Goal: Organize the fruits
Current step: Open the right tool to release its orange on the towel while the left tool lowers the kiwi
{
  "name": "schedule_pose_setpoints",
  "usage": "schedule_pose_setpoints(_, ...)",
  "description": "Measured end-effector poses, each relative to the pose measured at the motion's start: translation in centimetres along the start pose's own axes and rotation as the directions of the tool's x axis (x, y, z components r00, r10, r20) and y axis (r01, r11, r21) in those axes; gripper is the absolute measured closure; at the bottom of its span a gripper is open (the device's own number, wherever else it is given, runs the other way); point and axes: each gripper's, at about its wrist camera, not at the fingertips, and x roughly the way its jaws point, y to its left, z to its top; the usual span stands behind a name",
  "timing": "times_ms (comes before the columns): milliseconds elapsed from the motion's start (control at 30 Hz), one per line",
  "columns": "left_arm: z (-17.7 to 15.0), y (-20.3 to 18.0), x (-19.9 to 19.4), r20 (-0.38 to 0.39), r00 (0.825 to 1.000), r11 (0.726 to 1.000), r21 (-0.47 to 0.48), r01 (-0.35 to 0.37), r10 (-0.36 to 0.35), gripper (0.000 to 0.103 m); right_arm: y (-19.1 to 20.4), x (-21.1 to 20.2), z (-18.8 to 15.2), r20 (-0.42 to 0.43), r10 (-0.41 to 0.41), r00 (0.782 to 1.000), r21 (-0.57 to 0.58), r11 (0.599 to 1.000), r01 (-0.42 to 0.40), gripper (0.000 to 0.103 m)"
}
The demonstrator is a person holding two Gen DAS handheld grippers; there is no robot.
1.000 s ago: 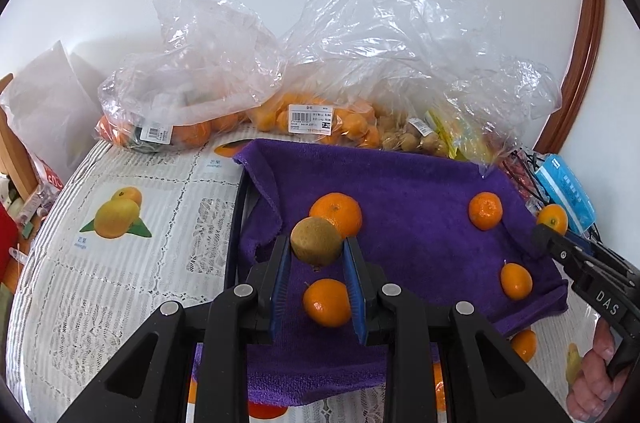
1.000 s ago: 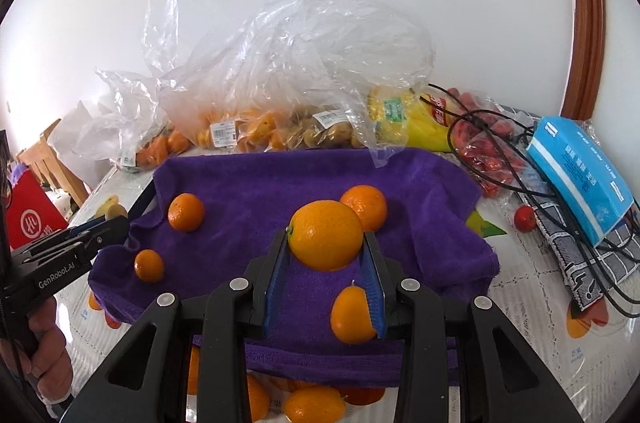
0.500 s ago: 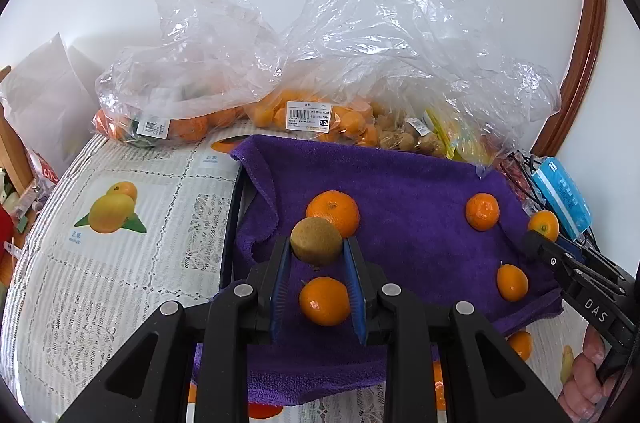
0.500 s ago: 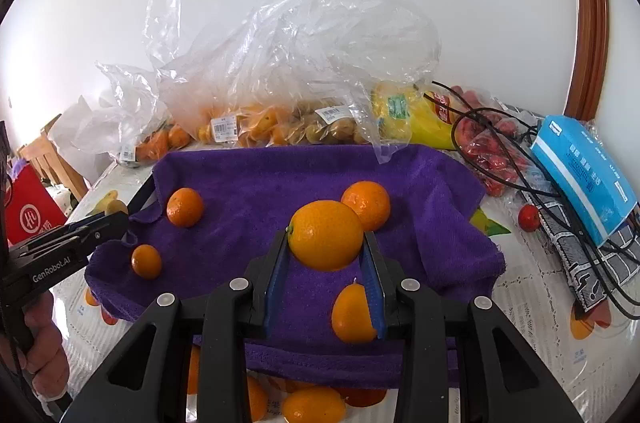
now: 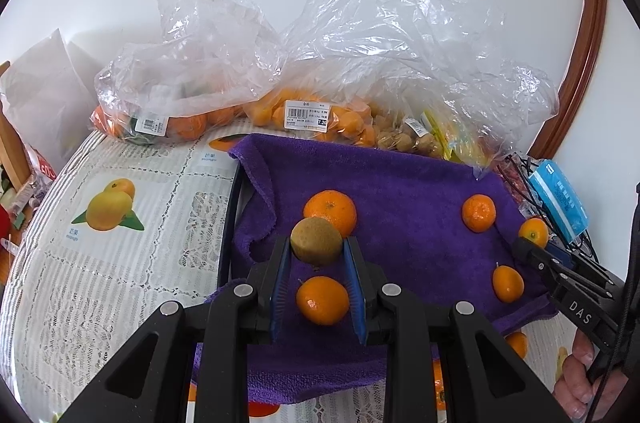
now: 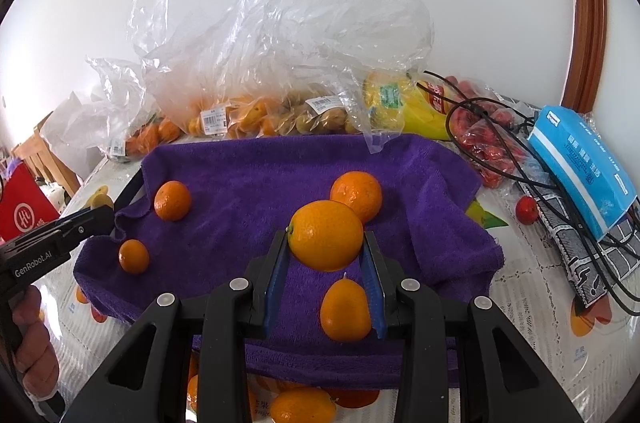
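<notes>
1. The left gripper (image 5: 316,251) is clamped on a brownish-green kiwi (image 5: 316,240), held in the air above the near-left part of the purple towel (image 5: 400,183).
2. The right gripper (image 6: 325,243) is clamped on a large orange (image 6: 325,234), held in the air above the towel's near-right part.
3. Loose on the towel lie several mandarins; one (image 5: 322,300) sits directly below the kiwi, and another (image 6: 345,309) directly below the orange.
4. Beyond the towel's far edge stand the plastic bags (image 5: 360,63) of fruit.
5. The step in hand looks like carrying: both fruits are lifted and neither is yet set down.
6. The next move probably calls for lowering each fruit beside its own kind, then easing the jaws apart gently so that round fruit does not roll off the towel.
</notes>
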Motion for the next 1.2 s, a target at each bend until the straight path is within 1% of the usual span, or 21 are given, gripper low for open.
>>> schedule_pose_setpoints(167,0.0,-0.1,0.0,0.0,1.0,1.0,0.004,0.003,-0.003,0.078,0.2,0.3,-0.2,-0.01,-0.006,1.0,-0.01,1.0,0.006,0.068)
schedule_pose_setpoints(767,-0.2,0.0,0.3,-0.014,1.0,1.0,0.008,0.006,-0.006,0.078,0.7,2.1,-1.0,-0.095,-0.021,0.995,-0.046,0.999,0.016,0.068)
schedule_pose_setpoints(833,-0.2,0.0,0.3,-0.014,1.0,1.0,0.011,0.002,-0.001,0.078,0.9,2.1,-1.1,-0.096,-0.032,0.995,-0.057,0.998,0.026,0.068)
schedule_pose_setpoints(1200,-0.2,-0.1,0.5,-0.02,1.0,1.0,0.011,0.001,-0.001,0.078,1.2,2.0,-1.2,-0.094,-0.026,0.995,-0.077,0.997,0.019,0.067)
